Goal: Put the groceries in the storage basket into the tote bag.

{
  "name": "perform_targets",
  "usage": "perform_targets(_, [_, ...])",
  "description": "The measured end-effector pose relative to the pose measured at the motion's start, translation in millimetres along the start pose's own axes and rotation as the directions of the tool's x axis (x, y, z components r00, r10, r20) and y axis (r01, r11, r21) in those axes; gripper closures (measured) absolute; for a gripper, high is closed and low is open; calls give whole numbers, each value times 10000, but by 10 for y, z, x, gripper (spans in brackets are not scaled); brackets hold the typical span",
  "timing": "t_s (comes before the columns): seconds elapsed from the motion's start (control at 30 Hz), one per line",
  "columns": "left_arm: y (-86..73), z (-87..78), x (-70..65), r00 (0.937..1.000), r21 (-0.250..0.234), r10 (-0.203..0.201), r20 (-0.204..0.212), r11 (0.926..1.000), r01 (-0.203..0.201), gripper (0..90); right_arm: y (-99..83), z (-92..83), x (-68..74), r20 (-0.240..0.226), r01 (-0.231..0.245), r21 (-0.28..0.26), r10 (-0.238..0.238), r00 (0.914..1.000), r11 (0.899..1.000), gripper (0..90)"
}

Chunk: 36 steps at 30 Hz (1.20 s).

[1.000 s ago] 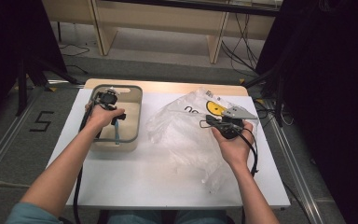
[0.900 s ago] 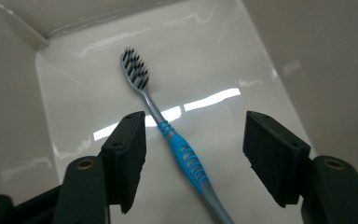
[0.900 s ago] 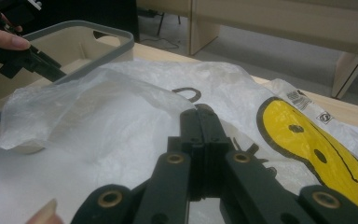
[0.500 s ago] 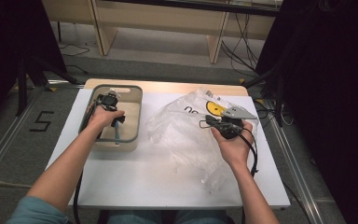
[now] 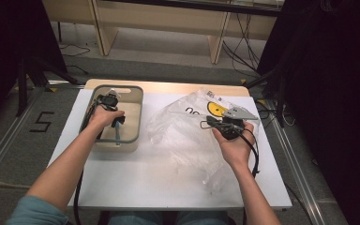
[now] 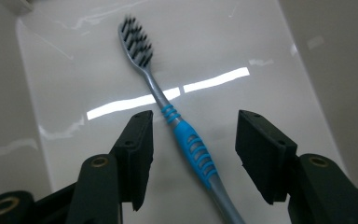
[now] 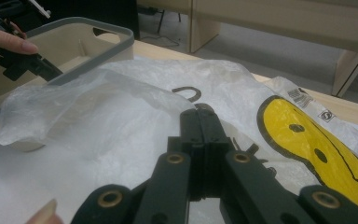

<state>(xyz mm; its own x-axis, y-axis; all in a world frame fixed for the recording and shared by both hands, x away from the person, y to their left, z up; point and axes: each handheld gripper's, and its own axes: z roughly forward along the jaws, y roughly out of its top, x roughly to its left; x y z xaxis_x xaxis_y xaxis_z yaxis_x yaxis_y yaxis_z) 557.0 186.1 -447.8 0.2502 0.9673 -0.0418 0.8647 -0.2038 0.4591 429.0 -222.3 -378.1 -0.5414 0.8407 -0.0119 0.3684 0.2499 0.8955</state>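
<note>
A toothbrush (image 6: 186,135) with a grey neck and blue grip lies flat on the floor of a beige bin (image 5: 138,117); its blue handle (image 5: 117,136) pokes out under my left hand. My left gripper (image 6: 193,126) points down into the bin, open, one jaw on each side of the handle without touching it. Its jaws have just been closing. To the right, a clear plastic bag (image 5: 183,136) with a yellow smiley print lies crumpled on the table. My right gripper (image 5: 205,123) is shut, its tips pinching a raised fold of the bag (image 7: 121,116).
The white table (image 5: 168,183) carries the bin at the back left and the bag at the centre right. The bin's grey rim (image 7: 98,28) stands just beyond the bag. Wooden furniture legs and cables lie on the floor behind the table.
</note>
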Motion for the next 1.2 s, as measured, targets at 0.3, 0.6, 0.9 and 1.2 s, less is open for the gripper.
perform_targets(0.3, [87, -172, -21, 9993, 435, -373, -48, 9984, 374, 422, 0, 5, 9, -39, -9, 3, 9, 10000, 10000, 900])
perform_targets(0.6, [84, -86, -67, 9989, 1118, -465, -60, 9926, 468, 435, -1, 5, 3, -24, -3, 4, 3, 10000, 10000, 900])
perform_targets(0.9, [97, -4, -54, 9985, 1172, -505, -204, 9917, 526, 476, -3, 7, 0, -25, 1, 3, -1, 10000, 10000, 900])
perform_targets(1.2, [89, 85, -37, 9981, 1478, -559, -263, 9872, 592, 518, -4, 6, 6, -35, -11, 17, 11, 10000, 10000, 900])
